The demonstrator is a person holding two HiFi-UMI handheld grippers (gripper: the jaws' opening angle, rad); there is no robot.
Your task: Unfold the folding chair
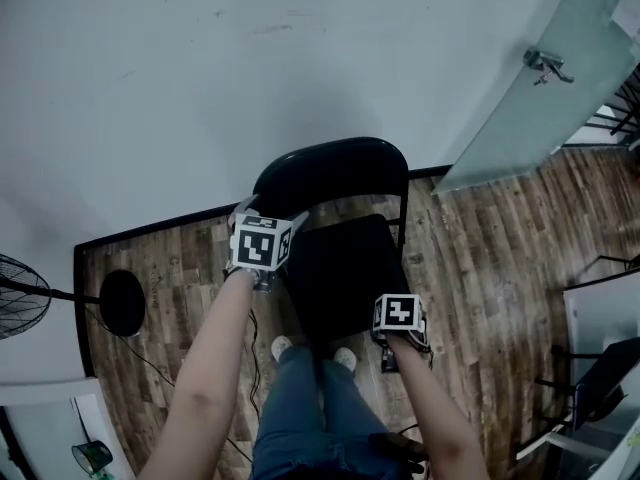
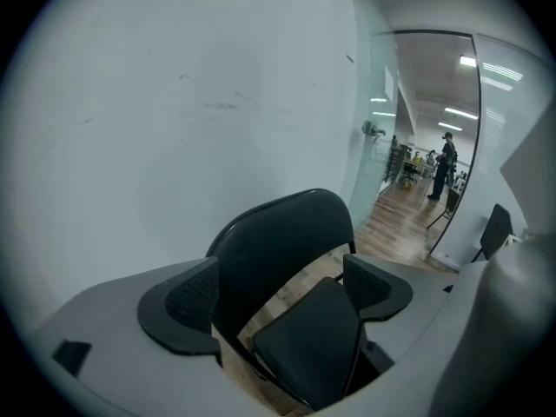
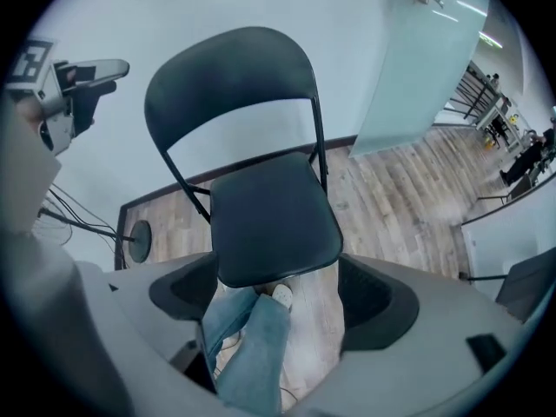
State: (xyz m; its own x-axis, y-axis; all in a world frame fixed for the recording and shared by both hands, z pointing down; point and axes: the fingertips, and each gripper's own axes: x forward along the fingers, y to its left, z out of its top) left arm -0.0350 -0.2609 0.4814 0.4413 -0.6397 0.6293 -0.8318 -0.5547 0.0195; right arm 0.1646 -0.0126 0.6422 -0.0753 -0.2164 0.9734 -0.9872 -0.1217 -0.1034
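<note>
folding chair point(image 1: 340, 268) looks fully unfolded, seat down; left gripper point(image 2: 276, 295), right gripper point(image 3: 276, 298) both wide, empty, off it; task likely done

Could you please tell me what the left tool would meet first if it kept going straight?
Probably the chair's backrest, framed between the left tool's open jaws, though depth is unclear.

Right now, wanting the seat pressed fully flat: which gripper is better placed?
Right. The right gripper points down near the seat, jaws open; the left gripper sits beside the backrest.
</note>
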